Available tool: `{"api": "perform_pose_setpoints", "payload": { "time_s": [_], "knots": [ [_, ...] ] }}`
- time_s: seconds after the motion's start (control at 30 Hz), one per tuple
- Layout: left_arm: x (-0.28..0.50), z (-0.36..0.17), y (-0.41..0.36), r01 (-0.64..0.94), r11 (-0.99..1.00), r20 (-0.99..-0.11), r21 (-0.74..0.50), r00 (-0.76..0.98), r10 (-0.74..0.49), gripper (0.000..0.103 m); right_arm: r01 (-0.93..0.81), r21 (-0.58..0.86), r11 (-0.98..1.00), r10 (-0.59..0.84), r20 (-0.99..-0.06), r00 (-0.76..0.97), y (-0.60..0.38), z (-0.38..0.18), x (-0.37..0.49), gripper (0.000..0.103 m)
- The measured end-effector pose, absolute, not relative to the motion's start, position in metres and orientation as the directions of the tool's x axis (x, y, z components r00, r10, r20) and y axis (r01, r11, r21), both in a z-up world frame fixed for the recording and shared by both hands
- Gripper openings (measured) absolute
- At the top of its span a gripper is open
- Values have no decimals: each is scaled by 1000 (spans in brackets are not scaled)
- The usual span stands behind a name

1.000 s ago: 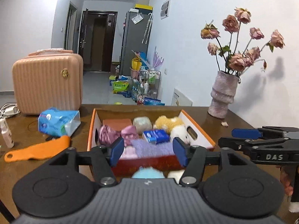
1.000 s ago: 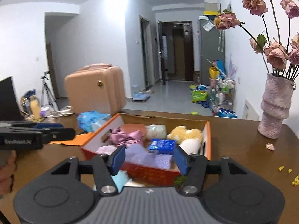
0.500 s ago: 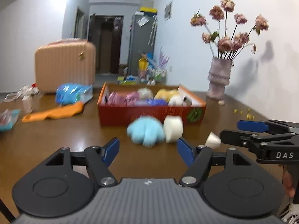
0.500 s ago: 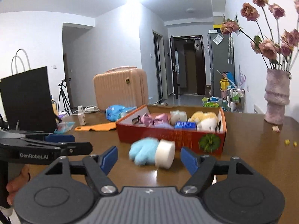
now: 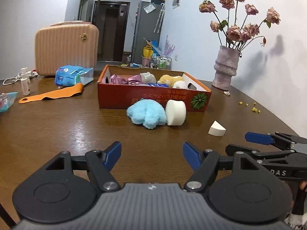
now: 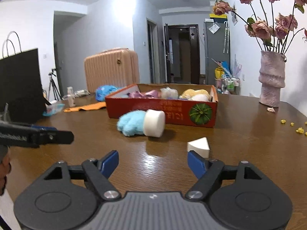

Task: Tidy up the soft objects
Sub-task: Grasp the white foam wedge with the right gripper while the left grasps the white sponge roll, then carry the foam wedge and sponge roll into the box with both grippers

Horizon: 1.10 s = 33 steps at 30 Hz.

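Left gripper (image 5: 151, 153): jaws stood wide apart and gripped nothing, blue fingertips (image 5: 113, 152) low over the brown table (image 5: 57, 126).
Right gripper (image 6: 153, 160): jaws likewise spread wide with nothing held; in the left wrist view it showed at 4 o'clock, side-on.
White wedge sponge (image 6: 198, 145): lay on the table just beyond the right gripper's right fingertip, at 1 o'clock in the right wrist view; touching or apart could not be told.
White round sponge (image 5: 175, 112): lay on its side at 12 o'clock from the left gripper, touching the blue plush toy (image 5: 146, 114) on its left.
Blue plush toy: sat on the table just in front of the box's near wall.
Red cardboard box (image 5: 149, 97): stood beyond the 2 loose items, holding a pink satin piece (image 5: 122, 79), a yellow plush (image 5: 169, 79), a white ball (image 5: 179, 85) and a blue packet (image 5: 157, 85).
Orange strip (image 5: 51, 94): lay flat at 10 o'clock, left of the box.
Blue tissue pack (image 5: 73, 75): rested behind the strip, in front of the pink suitcase (image 5: 66, 48).
White spray bottle (image 5: 25, 84): stood upright near the table's left edge.
Vase of dried roses (image 5: 226, 67): stood at 1 o'clock, right of the box, with yellow crumbs (image 5: 253, 108) scattered nearer the right edge.
Black paper bag (image 6: 21, 84): stood at 9 o'clock in the right wrist view.
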<state>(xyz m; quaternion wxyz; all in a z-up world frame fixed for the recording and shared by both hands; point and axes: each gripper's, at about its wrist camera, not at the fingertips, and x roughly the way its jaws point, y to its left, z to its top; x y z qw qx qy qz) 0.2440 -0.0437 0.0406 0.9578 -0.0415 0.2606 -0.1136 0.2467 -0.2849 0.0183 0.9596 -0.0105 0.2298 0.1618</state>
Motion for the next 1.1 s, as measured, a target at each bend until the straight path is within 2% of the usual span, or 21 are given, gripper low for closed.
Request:
{"api": "perform_pose_setpoints", "payload": {
  "time_s": [0.23,0.33,0.5,0.53,0.57,0.6,0.67,0.7,0.73,0.87,1.1],
  "knots": [
    [278,36,-65,233,965,-496,-120,828,-262,73,-267,33,963,252,-459,852,-303,15,281,70],
    [305,35,-84,268,959,-482,-89,831,-277,73,-253,11,967,227,-479,848,-307,12,308,66],
    [355,28,-115,297,951,-497,-81,815,-297,72,-251,54,966,240,-539,807,-315,0,348,59],
    [365,26,-121,298,951,-503,-78,812,-295,72,-258,61,964,248,-555,794,-316,-4,355,52],
    [375,24,-126,297,952,-511,-77,808,-294,72,-268,70,961,259,-568,781,-317,-7,362,35],
    [385,20,-132,290,954,-516,-76,807,-286,71,-275,75,958,267,-576,772,-318,-9,365,29],
    [400,13,-141,275,960,-520,-59,812,-265,55,-292,109,950,301,-565,768,-323,-10,371,27],
    [404,11,-144,278,959,-524,-58,809,-266,37,-299,145,943,328,-554,765,-327,-10,373,27],
    [410,7,-146,282,957,-535,-64,800,-271,30,-309,181,934,357,-538,764,-331,-11,375,26],
    [411,1,-144,277,956,-506,-97,813,-287,29,-309,272,911,409,-516,753,-343,-13,380,26],
    [410,-1,-145,296,952,-495,-76,818,-294,29,-296,258,920,390,-521,759,-341,-12,379,26]
  ]
}}
